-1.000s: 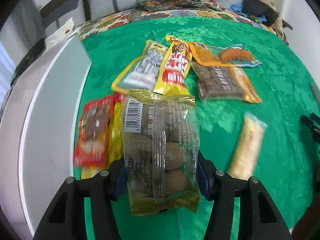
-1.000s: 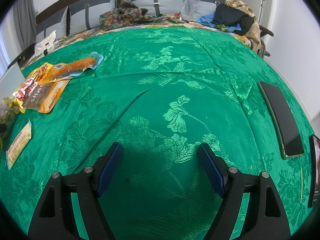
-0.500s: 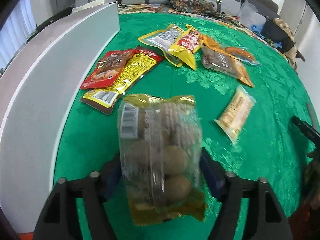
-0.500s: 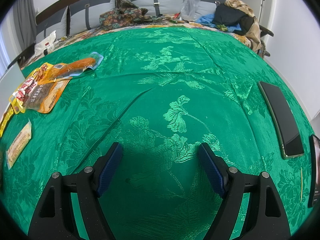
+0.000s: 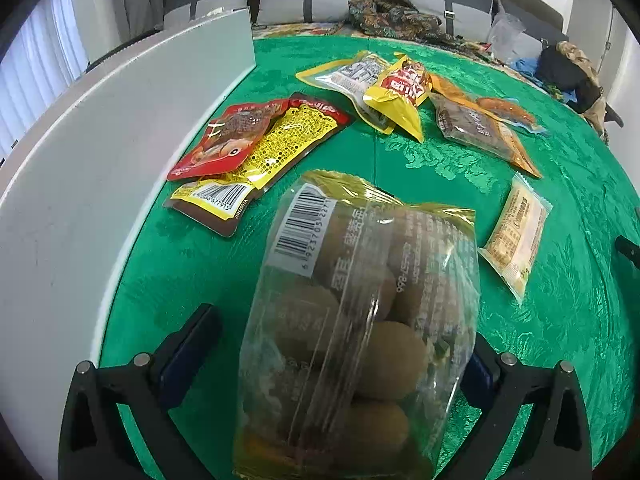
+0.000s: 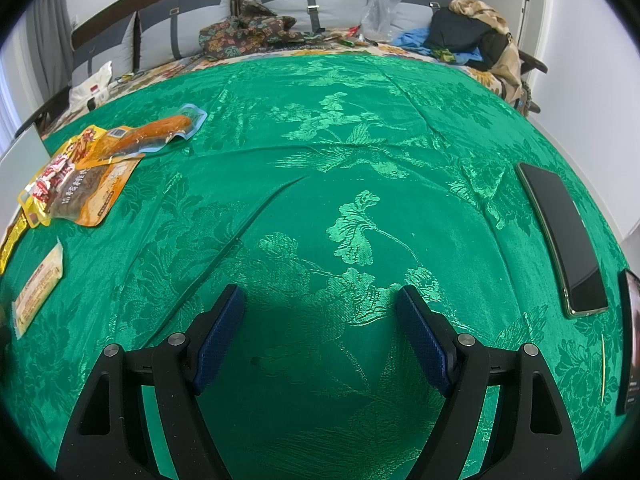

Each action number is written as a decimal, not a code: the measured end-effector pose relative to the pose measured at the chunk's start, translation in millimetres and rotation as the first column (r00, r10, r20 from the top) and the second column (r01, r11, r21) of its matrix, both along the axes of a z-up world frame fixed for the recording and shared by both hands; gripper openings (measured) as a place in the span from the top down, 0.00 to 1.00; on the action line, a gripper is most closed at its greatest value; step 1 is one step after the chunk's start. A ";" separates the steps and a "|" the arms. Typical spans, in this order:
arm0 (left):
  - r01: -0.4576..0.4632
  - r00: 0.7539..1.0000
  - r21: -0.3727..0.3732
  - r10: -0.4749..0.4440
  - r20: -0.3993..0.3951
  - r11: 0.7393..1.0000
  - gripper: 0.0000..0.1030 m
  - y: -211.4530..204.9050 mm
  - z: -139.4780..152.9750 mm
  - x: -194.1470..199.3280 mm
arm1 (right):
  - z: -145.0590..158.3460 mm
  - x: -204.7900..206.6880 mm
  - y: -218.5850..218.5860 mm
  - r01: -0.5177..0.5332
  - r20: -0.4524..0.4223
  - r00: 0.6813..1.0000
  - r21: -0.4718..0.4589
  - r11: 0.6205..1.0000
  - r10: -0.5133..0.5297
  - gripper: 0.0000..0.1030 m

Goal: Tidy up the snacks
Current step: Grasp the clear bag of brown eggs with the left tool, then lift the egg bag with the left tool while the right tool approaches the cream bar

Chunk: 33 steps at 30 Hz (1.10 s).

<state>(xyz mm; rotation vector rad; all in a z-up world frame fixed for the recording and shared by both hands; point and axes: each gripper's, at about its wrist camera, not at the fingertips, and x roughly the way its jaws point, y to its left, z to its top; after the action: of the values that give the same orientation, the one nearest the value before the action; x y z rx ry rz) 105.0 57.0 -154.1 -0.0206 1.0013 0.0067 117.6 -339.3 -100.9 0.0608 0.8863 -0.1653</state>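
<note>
A clear bag of brown eggs with gold ends (image 5: 360,320) lies between the jaws of my left gripper (image 5: 340,328), low over the green cloth (image 5: 400,160). The jaws are opening: the left pad (image 5: 192,344) stands clear of the bag, while the right pad is mostly hidden behind its edge. Further back lie red and yellow packs (image 5: 248,148), a silver pack (image 5: 356,76), a yellow-red pack (image 5: 400,88), a brown pack (image 5: 480,128) and a pale cracker pack (image 5: 516,236). My right gripper (image 6: 320,296) hangs open over bare cloth, with nothing between its fingers.
A white board (image 5: 100,160) runs along the cloth's left edge. In the right wrist view a dark phone (image 6: 560,236) lies at the right, a second device (image 6: 630,340) at the frame edge. Cushions and clothes (image 6: 256,32) are piled at the back.
The left jaws have spread away from the egg bag, which they pinched a second ago. The left gripper shifted nearer along the white board and sank. The right gripper has not moved.
</note>
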 end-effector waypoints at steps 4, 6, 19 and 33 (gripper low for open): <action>-0.011 1.000 -0.001 0.011 -0.004 1.000 0.00 1.9 1.1 -1.0 | 0.0 0.0 0.0 0.000 0.000 1.000 0.000 1.000 0.000 0.20; -0.029 1.000 -0.003 0.029 -0.004 1.000 0.00 6.4 1.7 -3.4 | 0.0 0.0 0.0 0.000 0.000 1.000 0.000 1.000 0.000 0.20; -0.008 1.000 -0.001 0.008 0.029 1.000 0.00 14.9 1.9 -12.8 | 10.8 0.1 16.0 -0.008 -0.062 0.998 0.090 0.996 0.014 0.21; 0.013 1.000 -0.001 -0.013 0.024 1.000 0.00 21.5 2.1 -21.3 | 3.7 54.4 246.3 -0.226 -0.245 0.937 0.116 0.967 0.248 0.23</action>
<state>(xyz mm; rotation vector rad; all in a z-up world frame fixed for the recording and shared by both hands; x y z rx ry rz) 83.7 78.5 -152.0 -0.0157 0.9771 -0.0060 172.0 -93.0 -97.2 0.0119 1.1525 0.0945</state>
